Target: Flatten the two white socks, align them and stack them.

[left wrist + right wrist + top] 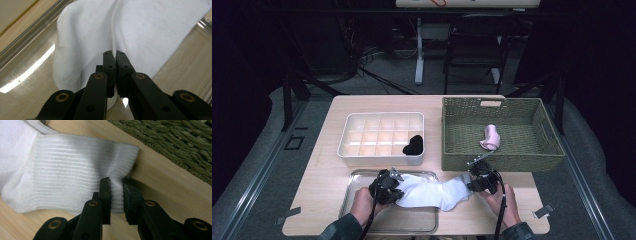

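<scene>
The white sock (432,192) lies stretched across the front of the worktop (327,165), its foot end resting in the metal tray (362,220) at about seven o'clock from the worktop's middle and its ribbed cuff reaching out over bare wood toward five o'clock. The left gripper (388,189) has its jaws clamped on a pinch of the smooth foot fabric, seen up close in the left gripper view (115,56), where a ridge of cloth rises between the two pads. The right gripper (477,184) has its jaws pressed on the edge of the ribbed cuff (117,187), the knit bunched between them. The sock looks light, soft and limp, so it will likely sag in the middle when lifted and offers no stiffness to push against; the ribbed cuff is stretchy and thicker, which should make it the surer hold, while the thin foot fabric could slip out of a shallow pinch. Holding both ends, as now, seems the best way to keep it flat for folding or rolling. Beyond the sock, at eleven o'clock, sits a white divided organiser (382,137) with a dark rolled sock (414,145) in its near right cell, and at one o'clock a woven basket (532,160) holding a pink sock (491,137).
</scene>
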`<state>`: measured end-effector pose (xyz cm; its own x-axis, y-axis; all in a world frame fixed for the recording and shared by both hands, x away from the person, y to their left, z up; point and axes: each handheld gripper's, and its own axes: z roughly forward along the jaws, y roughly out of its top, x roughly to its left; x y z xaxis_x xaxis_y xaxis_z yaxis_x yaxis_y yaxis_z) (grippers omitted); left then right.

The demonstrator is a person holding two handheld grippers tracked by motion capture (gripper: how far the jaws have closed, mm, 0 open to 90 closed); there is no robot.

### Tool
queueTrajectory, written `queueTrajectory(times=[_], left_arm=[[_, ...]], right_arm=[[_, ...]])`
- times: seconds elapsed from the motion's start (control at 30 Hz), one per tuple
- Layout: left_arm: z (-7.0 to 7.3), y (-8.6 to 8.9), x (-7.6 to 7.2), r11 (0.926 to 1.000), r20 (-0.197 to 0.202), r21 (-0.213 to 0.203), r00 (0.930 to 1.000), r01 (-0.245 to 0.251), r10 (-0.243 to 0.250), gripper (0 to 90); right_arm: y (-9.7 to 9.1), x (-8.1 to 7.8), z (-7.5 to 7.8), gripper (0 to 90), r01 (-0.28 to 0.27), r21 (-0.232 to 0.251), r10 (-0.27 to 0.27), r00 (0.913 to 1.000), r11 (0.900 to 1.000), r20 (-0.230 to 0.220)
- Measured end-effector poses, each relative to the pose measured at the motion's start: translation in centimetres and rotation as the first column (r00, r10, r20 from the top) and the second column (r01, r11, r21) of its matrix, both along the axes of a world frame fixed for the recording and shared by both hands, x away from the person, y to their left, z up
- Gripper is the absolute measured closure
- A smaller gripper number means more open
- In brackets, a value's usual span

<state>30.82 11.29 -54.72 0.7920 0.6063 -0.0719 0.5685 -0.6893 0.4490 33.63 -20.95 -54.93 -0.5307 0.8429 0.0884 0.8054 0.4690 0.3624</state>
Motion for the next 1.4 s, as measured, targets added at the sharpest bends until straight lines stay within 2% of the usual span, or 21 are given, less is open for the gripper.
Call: queueTrajectory(times=[0.07, 0.1, 0.17, 0.3, 0.33, 0.4, 0.53, 0.6, 0.63, 0.7, 0.83, 0.9, 1.13, 1.2, 1.27, 1.33, 1.4], left_arm=[[0.2, 0.0, 0.0, 0.9999, 0.0, -0.011, 1.0, 0.003, -0.003, 88.0], [0.3, 0.0, -0.1, 0.9998, 0.004, -0.017, 1.0, 0.003, -0.002, 88.1], [0.9, 0.1, 0.1, 0.9989, -0.008, -0.045, 0.9999, 0.014, -0.014, 88.2], [2.4, 0.5, -0.2, 0.9963, 0.031, -0.085, 0.9994, 0.016, -0.013, 88.3], [2.6, 0.6, -0.2, 0.9957, 0.036, -0.092, 0.9993, 0.012, -0.008, 88.3], [3.0, 1.0, 0.1, 0.9941, 0.036, -0.109, 0.9993, 0.003, 0.001, 88.3], [3.7, 1.9, 0.9, 0.9899, 0.0, -0.141, 0.9999, -0.011, 0.011, 88.3], [4.3, 2.3, 1.3, 0.9846, -0.018, -0.173, 0.9997, -0.022, 0.019, 88.2], [4.6, 2.5, 1.5, 0.9841, -0.02, -0.176, 0.9996, -0.022, 0.019, 88.2], [5.1, 2.9, 1.7, 0.9805, -0.022, -0.193, 0.9993, -0.033, 0.03, 88.2], [5.4, 3.5, 2.2, 0.9819, -0.032, -0.185, 0.9989, -0.038, 0.033, 88.2], [5.4, 3.9, 2.5, 0.9848, -0.049, -0.168, 0.9981, -0.045, 0.038, 88.2], [5.1, 5.0, 3.4, 0.9851, -0.065, -0.145, 0.9943, -0.093, 0.084, 88.1], [4.5, 4.9, 3.9, 0.9867, -0.088, -0.123, 0.9915, -0.106, 0.096, 88.1], [3.3, 4.7, 4.4, 0.9859, -0.12, -0.11, 0.9864, -0.126, 0.113, 88.1], [2.2, 4.4, 4.6, 0.9878, -0.147, -0.09, 0.9827, -0.127, 0.113, 87.8], [1.5, 4.3, 4.7, 0.9874, -0.167, -0.087, 0.979, -0.132, 0.116, 85.2]], right_arm=[[-0.1, -0.1, 0.2, 80.0, 0.003, -0.005, -0.003, 1.0, 1.0, 0.001], [-0.1, -0.2, 0.3, 80.0, 0.007, 0.013, -0.007, 0.9999, 0.9999, 0.009], [-0.4, -0.4, 0.8, 80.0, 0.009, 0.01, -0.009, 0.9997, 0.9999, 0.021], [-0.7, -1.0, 2.0, 79.8, 0.009, 0.021, -0.01, 0.9989, 0.9997, 0.046], [-0.8, -1.3, 2.2, 79.8, 0.013, 0.032, -0.015, 0.998, 0.9994, 0.062], [-0.8, -1.7, 2.7, 79.7, 0.01, 0.027, -0.011, 0.998, 0.9996, 0.063], [-1.1, -2.4, 3.5, 79.7, 0.015, 0.048, -0.018, 0.9968, 0.9987, 0.078], [-1.2, -2.6, 3.9, 79.7, 0.019, 0.059, -0.025, 0.9956, 0.9981, 0.09], [-1.3, -2.6, 4.3, 79.7, 0.004, 0.053, -0.008, 0.9968, 0.9986, 0.08], [-1.2, -2.9, 4.7, 79.8, 0.016, 0.068, -0.021, 0.9964, 0.9976, 0.082], [-1.2, -3.2, 5.5, 79.8, 0.02, 0.12, -0.03, 0.9961, 0.9926, 0.083], [-1.0, -3.3, 5.6, 79.8, 0.016, 0.131, -0.025, 0.9976, 0.9913, 0.065], [0.0, -3.4, 5.4, 79.7, -0.001, 0.166, -0.006, 0.9991, 0.9861, 0.041], [0.3, -3.2, 5.1, 79.7, -0.015, 0.15, 0.011, 0.9997, 0.9885, 0.023], [0.6, -2.8, 4.2, 79.5, -0.006, 0.157, 0.006, 1.0, 0.9875, 0.004], [0.8, -2.3, 3.0, 79.2, -0.009, 0.121, 0.012, 0.9997, 0.9926, -0.022], [0.9, -1.9, 1.9, 78.0, -0.009, 0.101, 0.014, 0.9986, 0.9949, -0.051]])
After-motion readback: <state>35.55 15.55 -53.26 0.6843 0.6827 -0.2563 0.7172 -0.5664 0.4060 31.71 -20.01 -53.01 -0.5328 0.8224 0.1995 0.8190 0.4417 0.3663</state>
